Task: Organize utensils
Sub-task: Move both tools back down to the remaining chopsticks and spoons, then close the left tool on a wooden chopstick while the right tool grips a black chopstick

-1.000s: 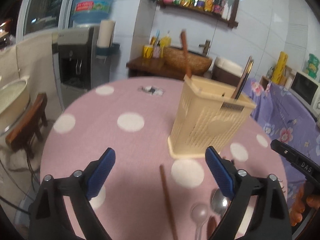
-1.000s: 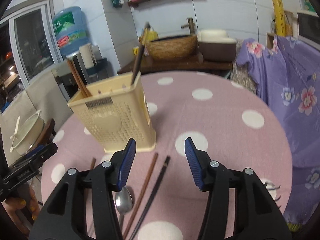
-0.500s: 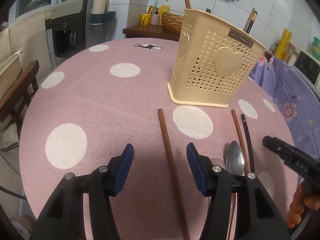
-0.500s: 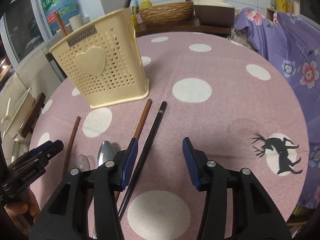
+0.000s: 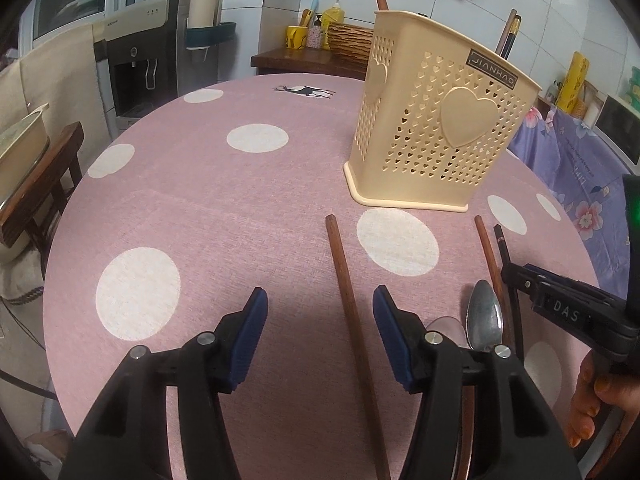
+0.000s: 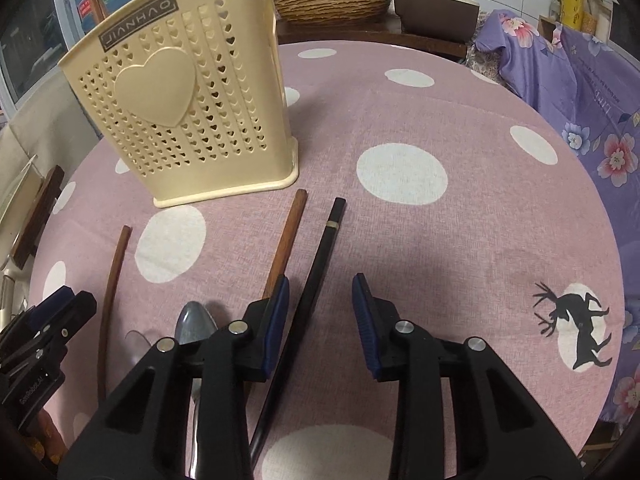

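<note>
A cream utensil holder (image 5: 432, 120) with heart holes stands on the pink dotted table (image 5: 208, 208); it also shows in the right wrist view (image 6: 184, 112), with some chopsticks inside. My left gripper (image 5: 318, 316) is open, low over the table, with a brown chopstick (image 5: 352, 312) lying between its fingers. My right gripper (image 6: 318, 304) is open, with a black chopstick (image 6: 308, 300) lying between its fingers. A second brown chopstick (image 6: 286, 240), a metal spoon (image 6: 194, 324) and a clear spoon (image 6: 138, 346) lie beside it. A thin brown chopstick (image 6: 110, 292) lies further left.
The table edge curves close on the right, by a purple floral cloth (image 6: 580, 80). A water dispenser (image 5: 140, 60) and a wooden chair (image 5: 36, 184) stand to the left. A counter with a woven basket (image 6: 332, 0) is behind the table.
Both grippers have dropped lower and closer to the table and the utensils. Each now straddles a chopstick. The holder looms larger in both views.
</note>
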{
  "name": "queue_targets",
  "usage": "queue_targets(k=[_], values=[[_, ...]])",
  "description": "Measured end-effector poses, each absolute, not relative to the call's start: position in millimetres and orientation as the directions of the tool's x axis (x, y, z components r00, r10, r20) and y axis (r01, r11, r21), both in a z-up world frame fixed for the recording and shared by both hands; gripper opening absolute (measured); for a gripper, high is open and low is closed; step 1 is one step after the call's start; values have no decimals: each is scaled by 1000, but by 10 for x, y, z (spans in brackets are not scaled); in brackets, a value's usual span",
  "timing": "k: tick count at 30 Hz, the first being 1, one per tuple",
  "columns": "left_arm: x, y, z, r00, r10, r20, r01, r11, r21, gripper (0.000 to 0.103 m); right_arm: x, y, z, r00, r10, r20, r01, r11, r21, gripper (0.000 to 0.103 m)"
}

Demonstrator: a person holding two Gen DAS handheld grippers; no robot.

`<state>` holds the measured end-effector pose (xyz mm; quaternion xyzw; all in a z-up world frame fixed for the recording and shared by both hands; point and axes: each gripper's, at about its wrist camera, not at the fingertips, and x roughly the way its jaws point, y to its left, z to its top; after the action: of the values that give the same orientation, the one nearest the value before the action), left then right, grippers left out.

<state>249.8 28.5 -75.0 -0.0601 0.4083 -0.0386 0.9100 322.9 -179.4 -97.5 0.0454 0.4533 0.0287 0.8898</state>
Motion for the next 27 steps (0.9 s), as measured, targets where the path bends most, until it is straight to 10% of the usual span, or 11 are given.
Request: queue_targets(k=[13,27], values=[[2705,126,-785,636,-103,-765,60,995,-85,55,3527,-1854,-957,571,91,-816,16,992,122,14],[2967,-38,-844,627,-36,-778,52,999,-4,17,3583,-1865,-957,567,95,-818,31,990,137,12]])
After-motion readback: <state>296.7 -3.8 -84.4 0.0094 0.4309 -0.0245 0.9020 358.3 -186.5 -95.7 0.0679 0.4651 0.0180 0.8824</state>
